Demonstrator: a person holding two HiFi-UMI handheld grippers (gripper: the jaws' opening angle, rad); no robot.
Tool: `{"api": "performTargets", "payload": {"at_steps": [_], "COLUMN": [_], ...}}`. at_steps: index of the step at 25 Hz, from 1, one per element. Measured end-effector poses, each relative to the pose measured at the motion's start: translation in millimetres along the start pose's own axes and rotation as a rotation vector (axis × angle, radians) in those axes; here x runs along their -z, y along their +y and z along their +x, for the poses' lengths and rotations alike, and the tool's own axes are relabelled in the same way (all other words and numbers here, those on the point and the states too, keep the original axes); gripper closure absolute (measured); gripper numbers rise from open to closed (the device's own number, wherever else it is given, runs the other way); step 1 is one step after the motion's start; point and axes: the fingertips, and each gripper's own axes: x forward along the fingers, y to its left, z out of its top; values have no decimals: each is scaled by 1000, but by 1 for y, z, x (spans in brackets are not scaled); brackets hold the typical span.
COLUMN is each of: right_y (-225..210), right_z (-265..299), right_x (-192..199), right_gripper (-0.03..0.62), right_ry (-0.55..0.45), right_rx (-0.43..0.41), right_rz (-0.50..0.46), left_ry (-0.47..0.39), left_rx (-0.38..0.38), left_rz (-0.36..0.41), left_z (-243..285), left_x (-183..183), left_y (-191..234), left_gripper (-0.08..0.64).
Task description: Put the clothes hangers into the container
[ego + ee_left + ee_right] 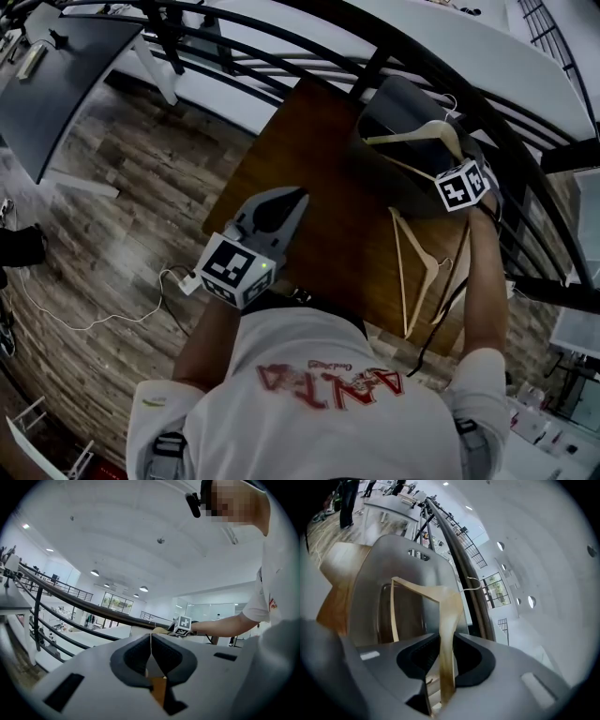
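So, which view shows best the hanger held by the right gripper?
The right gripper view: the hanger fills the middle, one arm pinched between the fingers, the container behind it. The head view shows it small, partly behind the cube. The left gripper view shows at most a far pale speck.

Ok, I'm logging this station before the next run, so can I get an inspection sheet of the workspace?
Surface: brown wooden table, carrying only the job's things.
Job's things: dark grey plastic container at the table's far right; pale wooden clothes hanger held at its opening; second wooden hanger lying flat on the table.
Clutter: nothing seen.
Grippers: left gripper shut, empty; right gripper shut on the held hanger.
Cables: white cable on the floor; black cable over the table's near edge.
Surroundings: black metal railing; wood-plank floor.
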Motion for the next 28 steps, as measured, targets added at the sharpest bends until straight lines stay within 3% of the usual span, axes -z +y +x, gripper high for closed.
{"api": "performTargets", "payload": {"at_steps": [5,8,11,13,16,20,28], "right_y": [20,24,18,14,14,28,71], "right_z": [16,10,-12,-35,-81,-139,-218], "right_x": [-11,-19,-23,-31,-52,-63,-70], "right_gripper": [491,442,442,468,564,589,589], "right_ry": [46,42,14,-43,-193,-343,-518], "right_rx": [-12,-23,-10,-10,-18,-5,-7], "right_rz": [-69,-60,-28,54,255,448,693], "left_ry": [-2,3,-8,-15,-21,-23,-10], "left_rx": [-31,-35,-29,-17,5,49,154], "left_rz": [-7,-11,-5,1,13,33,80], "left_z": [-8,-17,-24,-26,-28,-31,-32], "left_x": [6,5,-1,-6,-13,-21,-39], "left_y": [12,19,21,21,20,13,-4], "left_gripper": [545,545,545,545,545,545,545]}}
